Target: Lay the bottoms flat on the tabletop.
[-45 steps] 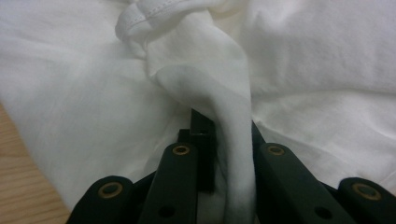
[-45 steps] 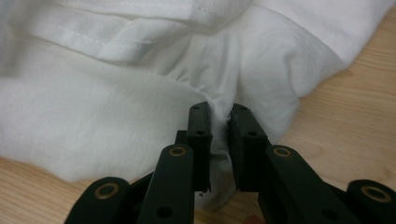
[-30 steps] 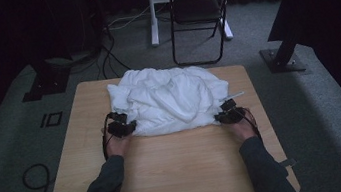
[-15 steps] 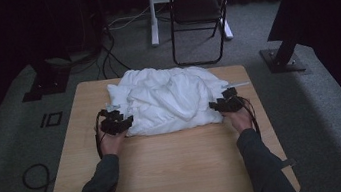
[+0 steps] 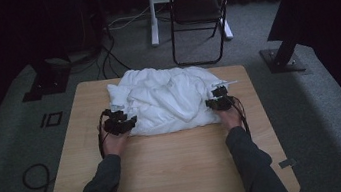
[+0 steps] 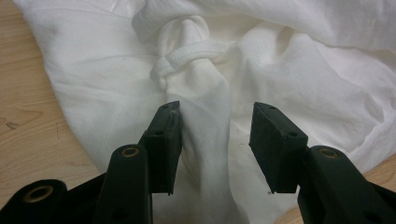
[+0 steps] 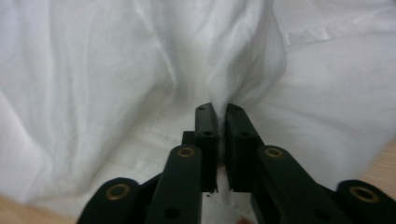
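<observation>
We see a crumpled white garment (image 5: 169, 100) heaped on the far half of a pale wooden worktop (image 5: 178, 165), in the middle of the high view. Our two forearms in dark sleeves come up from the bottom edge, one toward each side of the heap.

The left claw (image 5: 127, 124) sits at the garment's lower left edge in the high view. In the left gripper view (image 6: 217, 140) its jaws stand apart, with a raised fold of the white cloth running up between them. The left pad (image 6: 168, 140) lies against that fold, while the right pad stands clear of it, so the cloth is not pinched. Just above the jaws in that view, a ribbed white hem (image 6: 187, 58) loops around a bunched knot of fabric. Bare wood shows at the left edge of that frame.

The right claw (image 5: 214, 101) is at the garment's right edge in the high view. In the right gripper view (image 7: 221, 140) its jaws have just been closing and now stand together, clamped on a thin ridge of the white cloth (image 7: 116, 84) that rises in a peak from between the pads. A stitched seam (image 7: 322, 31) crosses the upper right of that frame.

Beyond the worktop, at the top of the high view, a black folding chair (image 5: 200, 13) stands on grey carpet (image 5: 311, 106), and dark cables (image 5: 33, 178) trail over the floor at the left.
</observation>
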Motion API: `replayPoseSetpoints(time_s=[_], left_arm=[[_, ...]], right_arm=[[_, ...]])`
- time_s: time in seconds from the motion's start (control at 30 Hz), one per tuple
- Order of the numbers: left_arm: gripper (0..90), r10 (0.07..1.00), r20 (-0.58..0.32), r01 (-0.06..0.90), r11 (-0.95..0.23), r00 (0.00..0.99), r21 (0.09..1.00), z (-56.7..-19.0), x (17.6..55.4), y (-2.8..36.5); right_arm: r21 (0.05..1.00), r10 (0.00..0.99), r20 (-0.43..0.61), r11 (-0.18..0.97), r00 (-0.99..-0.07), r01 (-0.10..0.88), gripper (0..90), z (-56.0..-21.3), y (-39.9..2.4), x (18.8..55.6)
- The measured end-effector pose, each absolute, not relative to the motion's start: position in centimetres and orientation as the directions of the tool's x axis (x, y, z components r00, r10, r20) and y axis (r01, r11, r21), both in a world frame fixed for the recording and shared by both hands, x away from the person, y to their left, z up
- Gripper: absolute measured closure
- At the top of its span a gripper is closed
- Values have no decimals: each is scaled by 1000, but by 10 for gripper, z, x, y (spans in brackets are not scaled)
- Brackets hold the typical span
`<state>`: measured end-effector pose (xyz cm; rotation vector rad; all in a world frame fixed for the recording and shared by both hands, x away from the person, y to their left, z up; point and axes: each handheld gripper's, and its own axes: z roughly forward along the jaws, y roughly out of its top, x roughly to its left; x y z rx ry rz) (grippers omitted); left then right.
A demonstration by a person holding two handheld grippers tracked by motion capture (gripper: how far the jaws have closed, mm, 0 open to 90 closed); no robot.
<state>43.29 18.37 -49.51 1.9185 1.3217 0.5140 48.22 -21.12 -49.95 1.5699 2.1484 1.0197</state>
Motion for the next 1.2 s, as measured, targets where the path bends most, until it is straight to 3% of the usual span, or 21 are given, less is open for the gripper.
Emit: replayPoseSetpoints(time_s=[0.13, 0.27, 0.77, 0.93, 1.2], left_arm=[[544, 916, -71, 623, -210, 395, 753, -495, 432, 183], [545, 912, -53, 621, -234, 408, 748, -497, 429, 180], [591, 911, -1, 682, -309, 413, 663, -529, 429, 177], [573, 916, -24, 684, -281, 400, 673, -526, 429, 180], [512, 918, -61, 630, -220, 392, 745, -503, 432, 186]], right_arm=[[693, 895, 23, 306, -444, 653, 859, -490, -208, 460], [709, 878, -18, 348, -478, 613, 859, -485, -216, 434], [716, 855, -1, 362, -518, 597, 861, -494, -248, 358], [664, 851, -40, 414, -524, 622, 861, -508, -248, 349], [644, 857, -25, 408, -515, 647, 861, -521, -252, 349]])
